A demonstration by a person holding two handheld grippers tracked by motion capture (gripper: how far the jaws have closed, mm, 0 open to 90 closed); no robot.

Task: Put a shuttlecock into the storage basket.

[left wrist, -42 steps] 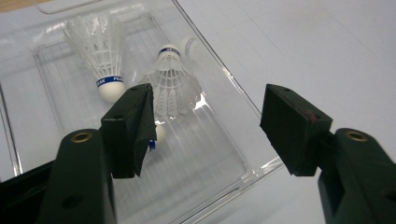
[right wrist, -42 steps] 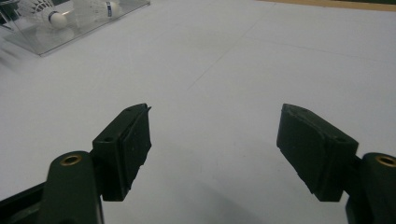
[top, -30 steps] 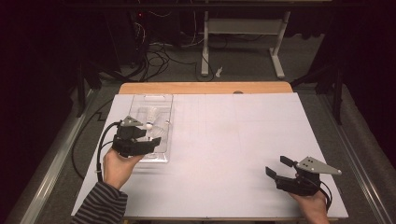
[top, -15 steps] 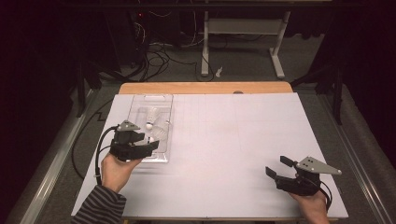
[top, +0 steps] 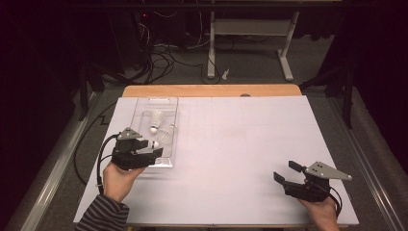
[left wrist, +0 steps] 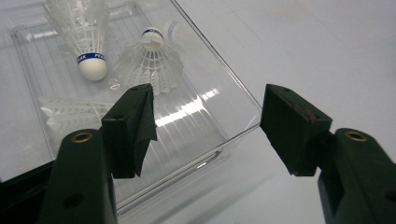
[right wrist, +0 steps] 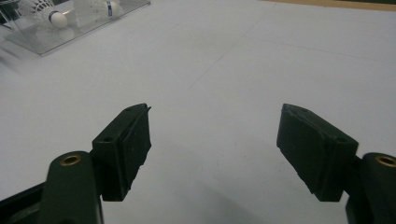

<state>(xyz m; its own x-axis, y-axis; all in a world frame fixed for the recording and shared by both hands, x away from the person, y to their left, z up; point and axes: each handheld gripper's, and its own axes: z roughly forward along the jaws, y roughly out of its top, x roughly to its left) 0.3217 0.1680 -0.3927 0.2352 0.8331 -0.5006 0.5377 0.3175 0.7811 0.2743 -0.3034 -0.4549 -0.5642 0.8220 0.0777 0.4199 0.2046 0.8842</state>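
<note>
A clear plastic tray (top: 144, 108) lay on the left part of the white table sheet (top: 240, 144), and shuttlecocks rested inside it. In the left gripper view, one shuttlecock (left wrist: 86, 35) lay with its white cork toward the camera, a blue band just behind the cork; a second shuttlecock (left wrist: 152, 60) lay beside it with its skirt toward the camera, and the feathers of a third (left wrist: 70, 114) showed faintly through the tray floor nearer the jaws.

The left gripper (left wrist: 208, 114) hung above the tray's near corner with its jaws spread wide and nothing between them. Its left jaw sat over the tray floor just short of the second shuttlecock; its right jaw lay beyond the tray's edge, over the bare sheet. From the high view the left gripper (top: 156, 151) overlapped the tray's near end.

The right gripper (top: 285, 172) was well apart, near the table's front right corner, its jaws also wide and empty over the sheet; in its own view the tray (right wrist: 32, 39) sat far off at upper left.
</note>
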